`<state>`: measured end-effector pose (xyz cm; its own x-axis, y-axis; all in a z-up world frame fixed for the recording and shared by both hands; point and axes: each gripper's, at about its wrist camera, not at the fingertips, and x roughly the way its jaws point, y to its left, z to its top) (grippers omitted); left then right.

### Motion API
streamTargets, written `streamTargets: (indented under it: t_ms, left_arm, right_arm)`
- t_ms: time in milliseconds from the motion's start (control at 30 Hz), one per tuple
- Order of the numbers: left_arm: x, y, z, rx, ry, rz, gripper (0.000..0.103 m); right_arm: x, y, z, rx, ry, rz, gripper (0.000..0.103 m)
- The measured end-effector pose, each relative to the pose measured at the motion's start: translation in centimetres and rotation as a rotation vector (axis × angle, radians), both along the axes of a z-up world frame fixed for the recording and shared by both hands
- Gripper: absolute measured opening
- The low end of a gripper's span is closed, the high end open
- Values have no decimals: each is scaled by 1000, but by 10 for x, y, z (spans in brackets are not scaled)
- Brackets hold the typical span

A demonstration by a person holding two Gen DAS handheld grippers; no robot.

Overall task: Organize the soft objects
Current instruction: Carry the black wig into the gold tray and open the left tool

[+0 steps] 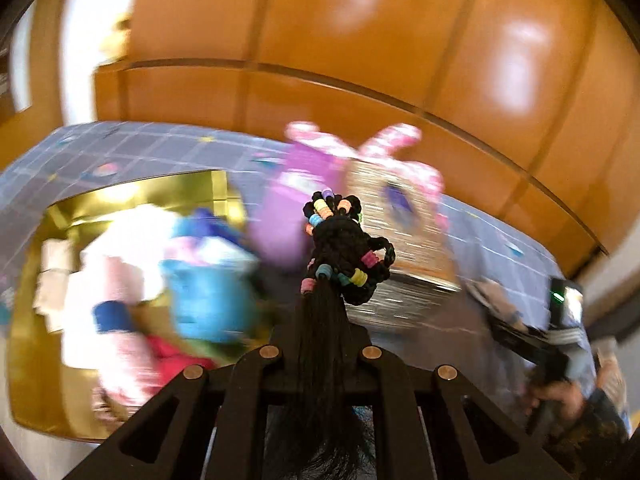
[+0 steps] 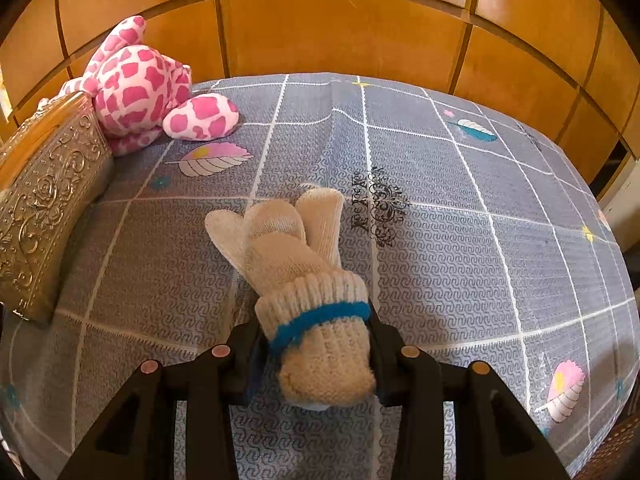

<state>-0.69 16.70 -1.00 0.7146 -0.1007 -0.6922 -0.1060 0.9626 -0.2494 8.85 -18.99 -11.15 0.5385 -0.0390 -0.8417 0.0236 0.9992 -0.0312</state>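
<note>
- Left wrist cam is looking forward & down along its fingers, close over the grey cloth (image 1: pixel 132 148); view is blurring.
- Right wrist cam is pointing steeply down, close to the same cloth, facing wood panels (image 2: pixel 344 32).
- Both are sharing the pink plush (image 1: pixel 396 148) & embossed box (image 2: pixel 48 200).

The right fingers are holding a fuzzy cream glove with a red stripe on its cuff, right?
Almost. The right gripper does hold the cream glove, fingers clamped on its cuff, but the stripe is blue, not red. The right wrist view shows it clearly.
</note>
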Motion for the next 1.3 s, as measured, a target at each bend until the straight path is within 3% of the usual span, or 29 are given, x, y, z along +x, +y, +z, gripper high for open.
streamTargets:
  t_ms: [200,467,700,933,1100,1233,1300]
  left_arm:
    - [-12,62,-9,5,27,174,10]
    - [-31,102,-13,-19,40,291,10]
    - [-28,153,-6,-52,26,448,10]
    - [-1,183,-23,-71,85,485,11]
    - [25,186,-43,-9,141,482,13]
    - [40,192,-61,29,193,501,30]
    - [37,190,-57,67,175,523,42]
  right_arm:
    - [-4,0,0,-1,-7,2,41]
    - [-4,0,0,-6,-9,2,41]
    - [-5,0,1,-9,-10,4,41]
    - [-6,0,0,-10,-7,6,41]
    - [-6,1,0,-19,-2,8,41]
    - [-5,2,0,-29,4,10,41]
    - [-5,2,0,-34,7,11,41]
